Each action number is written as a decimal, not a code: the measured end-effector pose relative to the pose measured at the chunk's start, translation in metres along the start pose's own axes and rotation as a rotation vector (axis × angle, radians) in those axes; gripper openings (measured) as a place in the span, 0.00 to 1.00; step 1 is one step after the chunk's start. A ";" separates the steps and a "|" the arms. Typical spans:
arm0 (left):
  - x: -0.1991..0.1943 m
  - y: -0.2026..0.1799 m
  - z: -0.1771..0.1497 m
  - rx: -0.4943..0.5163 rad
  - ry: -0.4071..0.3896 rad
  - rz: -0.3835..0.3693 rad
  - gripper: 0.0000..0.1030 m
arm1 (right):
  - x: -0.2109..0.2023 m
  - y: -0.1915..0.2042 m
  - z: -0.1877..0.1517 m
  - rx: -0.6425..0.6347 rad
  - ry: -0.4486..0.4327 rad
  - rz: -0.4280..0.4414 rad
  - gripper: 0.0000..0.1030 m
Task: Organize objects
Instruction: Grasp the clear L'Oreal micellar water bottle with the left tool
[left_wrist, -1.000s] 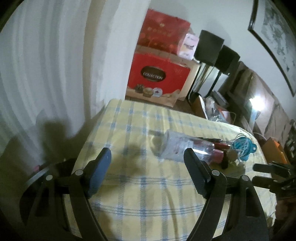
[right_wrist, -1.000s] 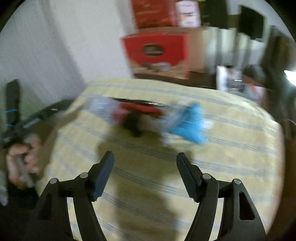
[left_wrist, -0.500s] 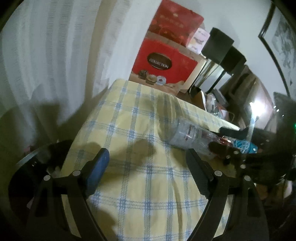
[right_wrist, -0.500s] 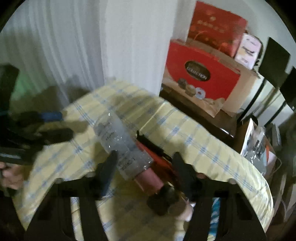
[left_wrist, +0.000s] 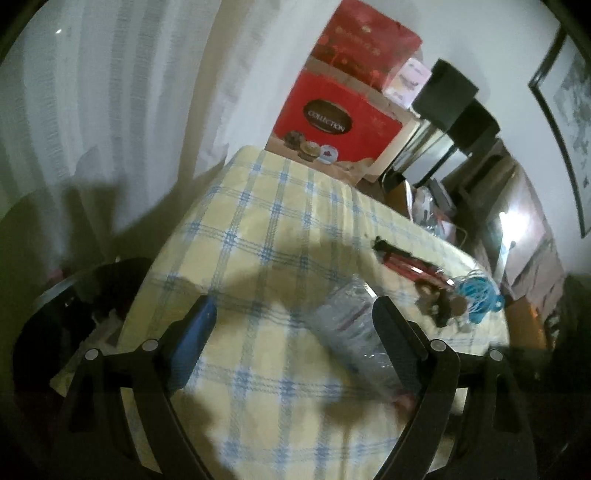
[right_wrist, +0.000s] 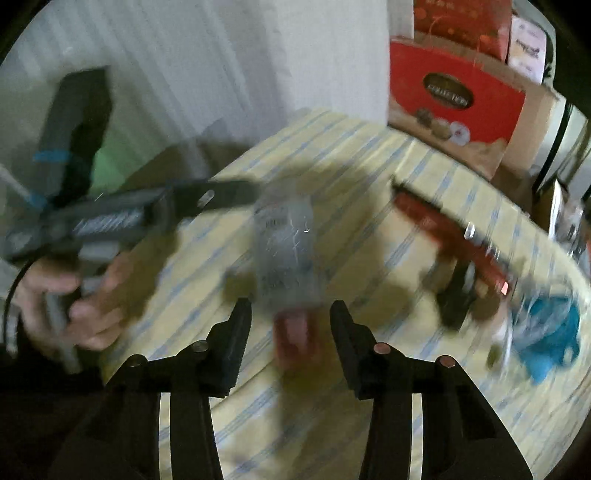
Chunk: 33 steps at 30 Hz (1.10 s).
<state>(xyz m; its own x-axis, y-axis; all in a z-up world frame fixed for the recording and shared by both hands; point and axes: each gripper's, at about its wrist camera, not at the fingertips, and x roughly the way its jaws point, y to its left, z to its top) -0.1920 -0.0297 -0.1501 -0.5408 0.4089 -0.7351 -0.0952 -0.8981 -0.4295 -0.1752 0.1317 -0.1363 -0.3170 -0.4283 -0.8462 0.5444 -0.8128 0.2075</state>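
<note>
A clear plastic bottle (right_wrist: 284, 243) with a red cap end lies on the yellow checked tablecloth (left_wrist: 277, 221). My right gripper (right_wrist: 290, 306) is shut on it at the cap end, one finger on each side; the picture is blurred. In the left wrist view the bottle (left_wrist: 343, 325) lies just inside the right finger of my left gripper (left_wrist: 291, 301). The left jaws are opening and do not press on it. The right wrist view also shows the left gripper's finger (right_wrist: 221, 195) beside the bottle's far end, held by a hand (right_wrist: 74, 295).
A red and black tool (right_wrist: 443, 225) and a blue bundle (right_wrist: 550, 332) lie on the cloth to the right of the bottle. Past the table's far edge stand a red box (left_wrist: 332, 122) and black chairs (left_wrist: 454, 96). A white curtain (left_wrist: 92, 110) hangs on the left.
The right gripper closed around the bottle and swung it away from the red tool toward the left gripper. The left gripper's jaws widened a little and it rolled slightly.
</note>
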 end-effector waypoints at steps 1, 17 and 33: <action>-0.002 -0.003 -0.001 -0.002 0.006 -0.003 0.84 | -0.009 0.001 -0.005 0.010 -0.019 0.009 0.51; 0.055 -0.078 -0.018 0.003 0.087 0.159 0.82 | -0.105 -0.079 -0.074 0.397 -0.254 -0.172 0.60; 0.024 -0.059 -0.026 0.022 0.019 0.115 0.43 | -0.039 -0.082 -0.026 0.341 -0.177 -0.082 0.60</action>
<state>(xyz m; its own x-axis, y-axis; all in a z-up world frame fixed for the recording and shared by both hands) -0.1772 0.0377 -0.1558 -0.5333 0.3053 -0.7889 -0.0513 -0.9425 -0.3301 -0.1874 0.2252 -0.1334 -0.4936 -0.3936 -0.7755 0.2317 -0.9190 0.3190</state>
